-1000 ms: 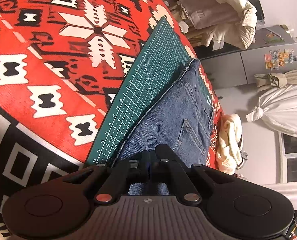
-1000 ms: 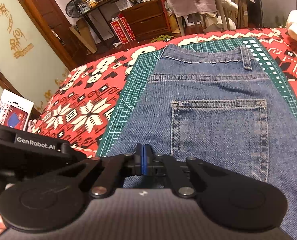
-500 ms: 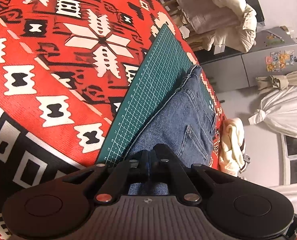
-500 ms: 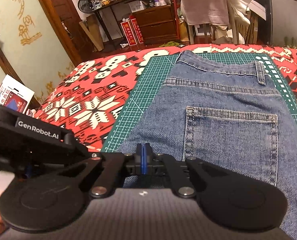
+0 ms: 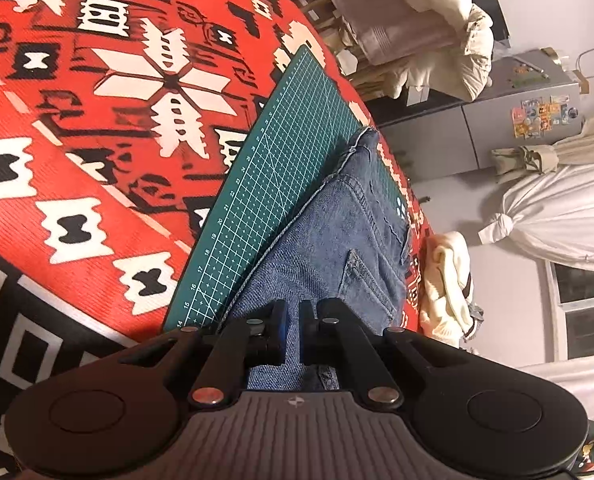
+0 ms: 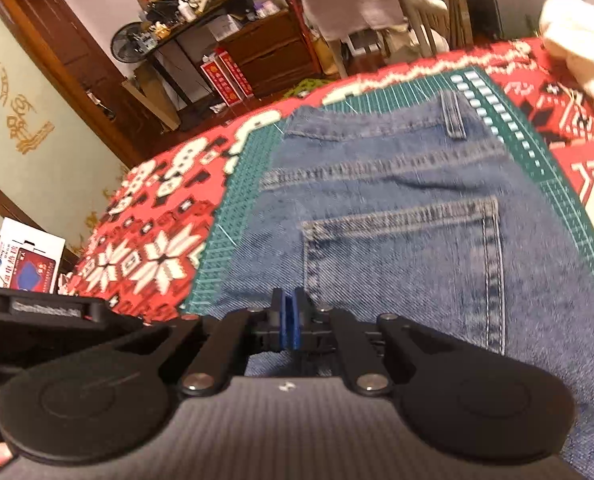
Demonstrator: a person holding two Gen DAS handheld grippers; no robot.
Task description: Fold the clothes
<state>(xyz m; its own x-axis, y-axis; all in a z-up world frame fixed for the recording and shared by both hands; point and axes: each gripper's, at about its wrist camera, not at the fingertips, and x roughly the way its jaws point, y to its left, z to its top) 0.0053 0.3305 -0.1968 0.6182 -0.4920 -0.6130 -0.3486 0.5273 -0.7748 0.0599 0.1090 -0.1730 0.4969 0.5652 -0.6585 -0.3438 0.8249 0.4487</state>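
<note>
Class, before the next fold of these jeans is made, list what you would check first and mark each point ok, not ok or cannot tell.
1. Jeans lie flat on the green cutting mat, back pocket up: ok.
2. Left gripper has let go: a narrow gap shows between its jaws, with denim seen through it: ok.
3. Right gripper has let go: blue pads look pressed together over the denim; whether cloth is caught there: cannot tell.
4. Waistband edge is straight: ok in the right wrist view, though that picture is blurred.
5. Cream garment lies clear of the jeans: ok.
</note>
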